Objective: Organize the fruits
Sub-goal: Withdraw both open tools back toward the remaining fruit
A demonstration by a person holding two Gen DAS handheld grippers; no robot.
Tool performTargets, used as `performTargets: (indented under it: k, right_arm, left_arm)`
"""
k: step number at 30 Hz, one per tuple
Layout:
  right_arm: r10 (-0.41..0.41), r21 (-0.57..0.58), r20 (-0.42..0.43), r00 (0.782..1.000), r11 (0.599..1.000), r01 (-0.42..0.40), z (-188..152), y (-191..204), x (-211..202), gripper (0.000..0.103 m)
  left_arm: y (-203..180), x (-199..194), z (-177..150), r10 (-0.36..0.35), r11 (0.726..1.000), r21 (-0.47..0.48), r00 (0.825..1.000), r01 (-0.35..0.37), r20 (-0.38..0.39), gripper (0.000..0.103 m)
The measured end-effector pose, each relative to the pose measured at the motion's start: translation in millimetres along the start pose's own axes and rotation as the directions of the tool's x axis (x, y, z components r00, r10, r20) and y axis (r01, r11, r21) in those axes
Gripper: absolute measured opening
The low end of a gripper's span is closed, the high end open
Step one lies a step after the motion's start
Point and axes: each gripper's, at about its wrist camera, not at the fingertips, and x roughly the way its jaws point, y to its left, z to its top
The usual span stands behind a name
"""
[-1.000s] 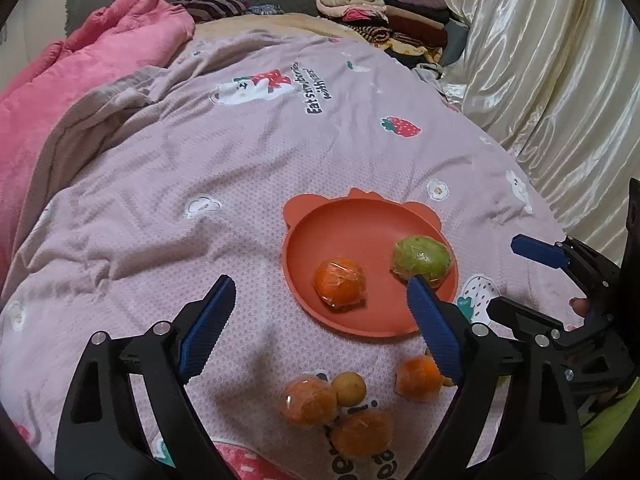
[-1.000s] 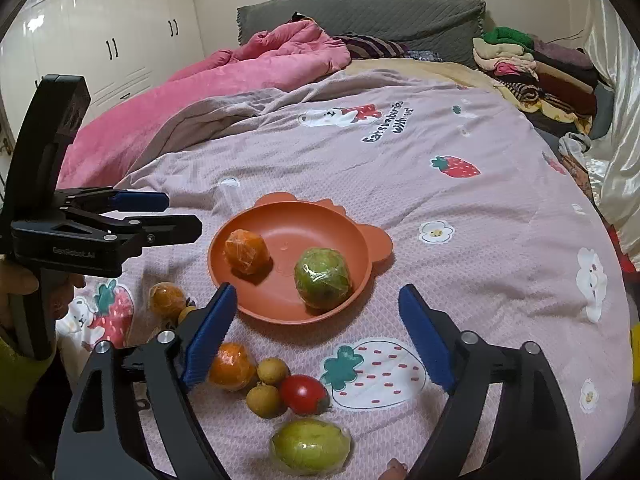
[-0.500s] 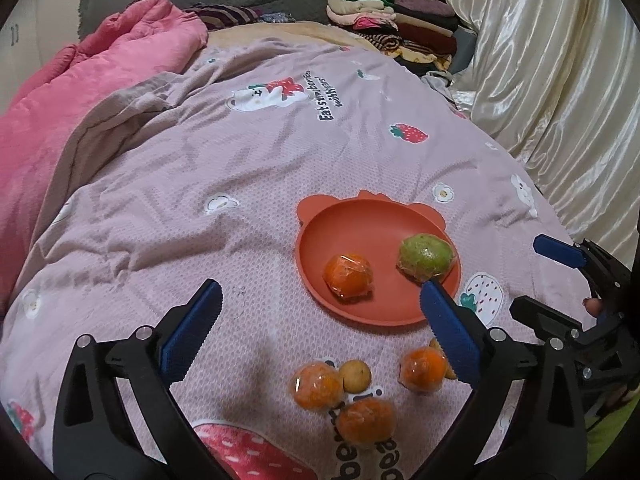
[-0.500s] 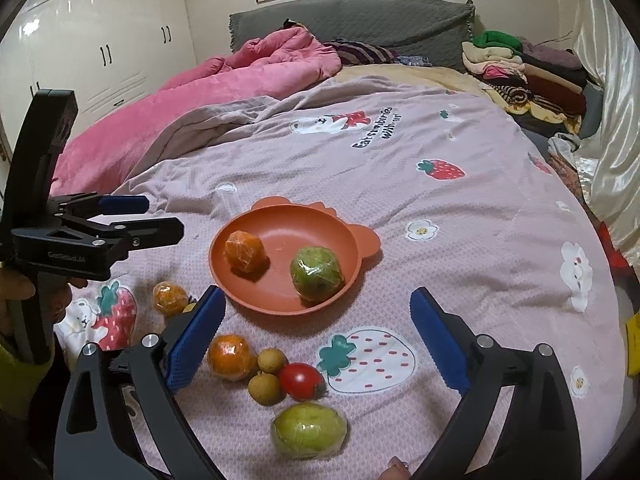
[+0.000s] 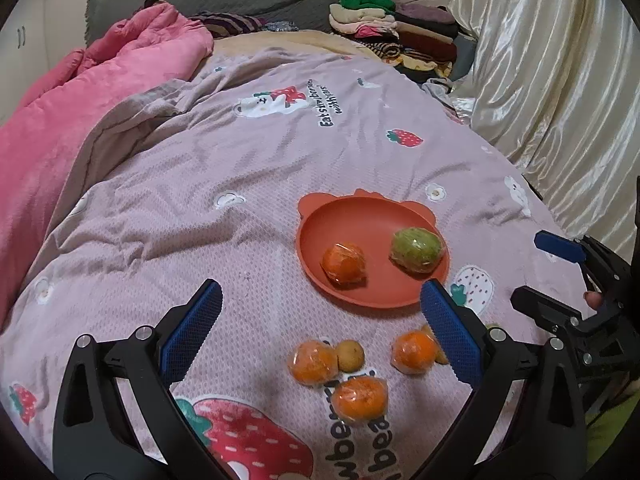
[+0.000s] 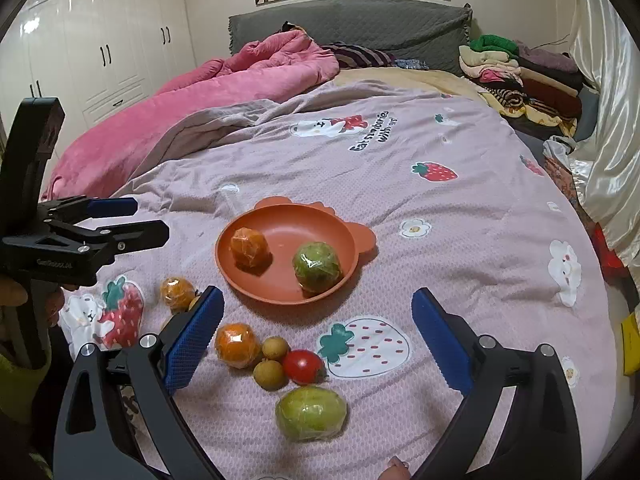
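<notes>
Bedspread (image 6: 460, 220) reads "Eat strawberries with ears"; both hand-held grippers (image 5: 320, 320) (image 6: 316, 320) gape empty.

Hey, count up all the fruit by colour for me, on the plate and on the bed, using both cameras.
Orange fruits: 4
Green fruits: 2
Small tan fruits: 3
Red tomato: 1
Total: 10
</notes>
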Motion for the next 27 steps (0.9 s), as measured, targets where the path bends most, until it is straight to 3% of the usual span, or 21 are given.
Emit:
performTargets:
  k: [27]
  right_arm:
    - [-0.014,0.019,-0.014,1.000,1.000,0.014,-23.4,-1.7,-24.5,0.095]
  left_arm:
    - [-14.8,-16.6,-40.8,0.024,0.998,0.060,0.999,-0.022,-0.046,0.093]
